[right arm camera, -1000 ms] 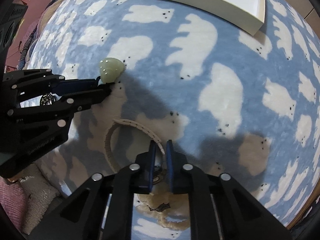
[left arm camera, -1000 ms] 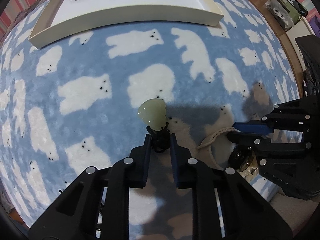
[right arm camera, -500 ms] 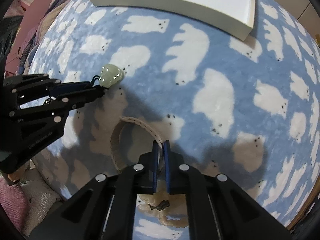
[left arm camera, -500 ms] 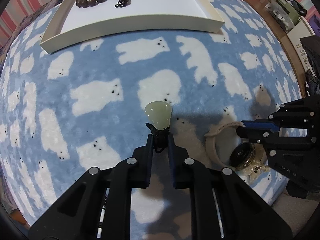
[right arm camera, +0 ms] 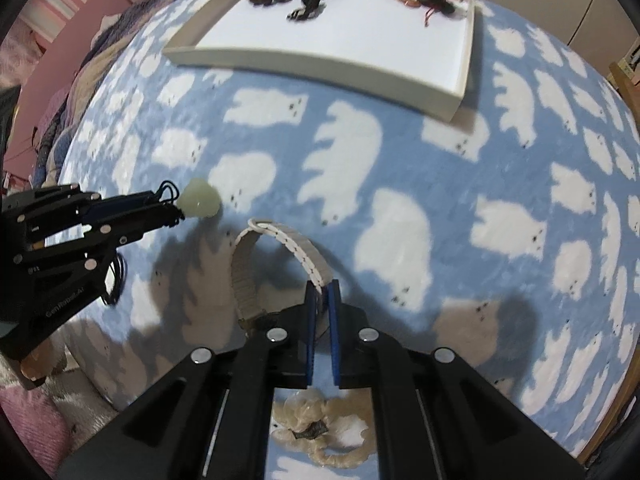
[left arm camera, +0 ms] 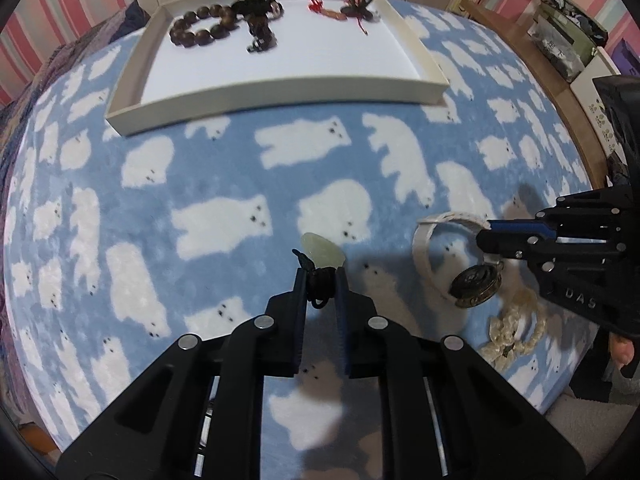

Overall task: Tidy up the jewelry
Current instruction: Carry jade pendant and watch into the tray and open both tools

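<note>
Jade-green pendant (left arm camera: 322, 252) is being held by its black knotted cord (left arm camera: 319, 282), which is being pinched between the nearly closed jaws of the left tool (left arm camera: 320, 280), so the stone is sticking out just past the tips. Honestly that looks like the right spot to be gripping: the stone is probably smooth, slippery and chippable, while the cord is soft and is being squashed nicely by the pads. It's likely heavy for its size, so some swinging is to be expected.

Over on the right tool (right arm camera: 321, 294), the jaws are being kept all but shut on the cream woven watch strap (right arm camera: 298, 252). The strap is arching up and away ahead of the tips, and the dark round watch face (left arm camera: 476, 282) is hanging just below that tool in the left view. The strap looks floppy and light, with the face as the heavy, scratchable end, so dangling is being risked.

A pale braided piece (right arm camera: 320, 436) is lying on the polar-bear blanket (right arm camera: 400, 184) right under the right tool. The white tray (left arm camera: 280, 92), well ahead of both tools, is already holding a brown bead bracelet (left arm camera: 200, 26) and a red-tasselled charm (left arm camera: 340, 10).
</note>
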Tool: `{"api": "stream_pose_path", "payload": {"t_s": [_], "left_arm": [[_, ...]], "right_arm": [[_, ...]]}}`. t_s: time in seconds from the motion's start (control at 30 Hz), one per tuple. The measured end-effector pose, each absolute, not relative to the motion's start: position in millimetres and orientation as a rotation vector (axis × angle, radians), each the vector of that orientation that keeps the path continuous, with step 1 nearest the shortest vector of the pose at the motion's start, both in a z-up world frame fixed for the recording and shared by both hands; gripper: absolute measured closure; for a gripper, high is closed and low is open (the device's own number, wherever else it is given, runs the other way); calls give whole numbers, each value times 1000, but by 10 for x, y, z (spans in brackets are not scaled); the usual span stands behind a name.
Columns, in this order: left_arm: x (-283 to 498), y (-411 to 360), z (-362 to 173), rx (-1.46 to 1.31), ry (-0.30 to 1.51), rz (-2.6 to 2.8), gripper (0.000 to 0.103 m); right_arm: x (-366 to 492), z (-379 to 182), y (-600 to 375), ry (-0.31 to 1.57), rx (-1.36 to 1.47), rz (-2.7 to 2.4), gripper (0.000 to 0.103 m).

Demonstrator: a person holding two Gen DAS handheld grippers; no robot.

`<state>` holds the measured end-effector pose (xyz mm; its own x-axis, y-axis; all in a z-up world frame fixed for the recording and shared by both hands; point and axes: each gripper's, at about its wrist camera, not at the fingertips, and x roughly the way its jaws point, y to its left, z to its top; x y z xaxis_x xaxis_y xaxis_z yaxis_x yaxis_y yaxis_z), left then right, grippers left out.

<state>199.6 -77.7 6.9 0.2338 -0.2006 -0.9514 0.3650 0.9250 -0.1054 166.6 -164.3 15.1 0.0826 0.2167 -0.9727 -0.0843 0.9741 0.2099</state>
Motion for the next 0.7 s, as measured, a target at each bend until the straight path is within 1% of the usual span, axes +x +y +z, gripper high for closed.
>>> {"api": "stream_pose_path", "payload": {"t_s": [0.2, 0.43, 0.6, 0.7], "left_arm": [[2112, -707, 189, 141, 1249, -367, 91], [2396, -583, 489, 117, 1182, -329, 91], [2832, -466, 769, 77, 1101, -285, 91], [3179, -432, 797, 70, 1082, -254, 91]], "right_arm": [[1839, 331, -1743, 1404, 118, 195, 98], [2215, 616, -1841, 1301, 149, 152, 97], [2588, 755, -1984, 1239, 184, 101, 97], [2904, 662, -2053, 1262, 198, 74, 97]]}}
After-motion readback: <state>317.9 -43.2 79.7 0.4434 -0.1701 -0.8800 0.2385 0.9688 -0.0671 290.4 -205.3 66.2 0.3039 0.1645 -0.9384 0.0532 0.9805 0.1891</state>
